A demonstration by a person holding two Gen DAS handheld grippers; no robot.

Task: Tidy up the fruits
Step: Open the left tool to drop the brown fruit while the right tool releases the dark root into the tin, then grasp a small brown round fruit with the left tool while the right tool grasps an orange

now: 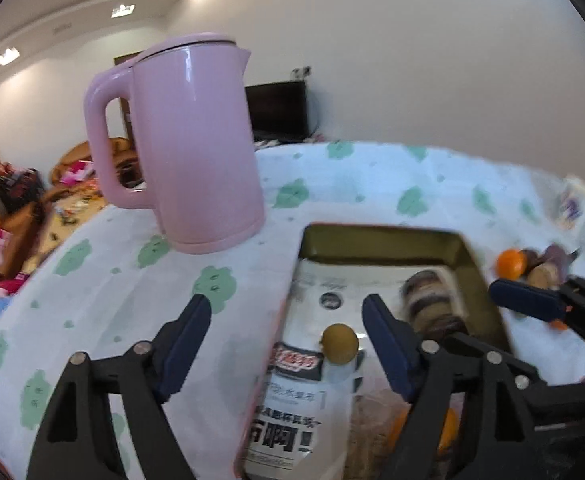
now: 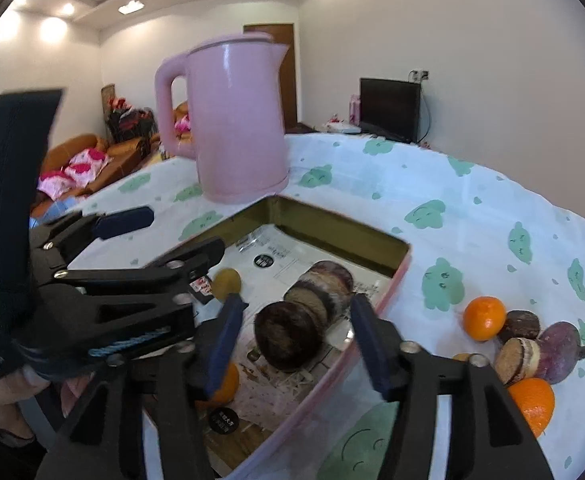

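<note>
Fruits [image 2: 484, 318] lie just outside tray rim [image 2: 396, 280].

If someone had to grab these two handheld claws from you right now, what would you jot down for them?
Left gripper: open, holding nothing, over the box.
Right gripper: open, empty, its fingers either side of the dark brown round fruit lying in the box.
In the box: that fruit, a small yellow-green one, an orange.
Left on the tablecloth: two oranges, several dark fruits.
The pink kettle stands behind the box.
</note>
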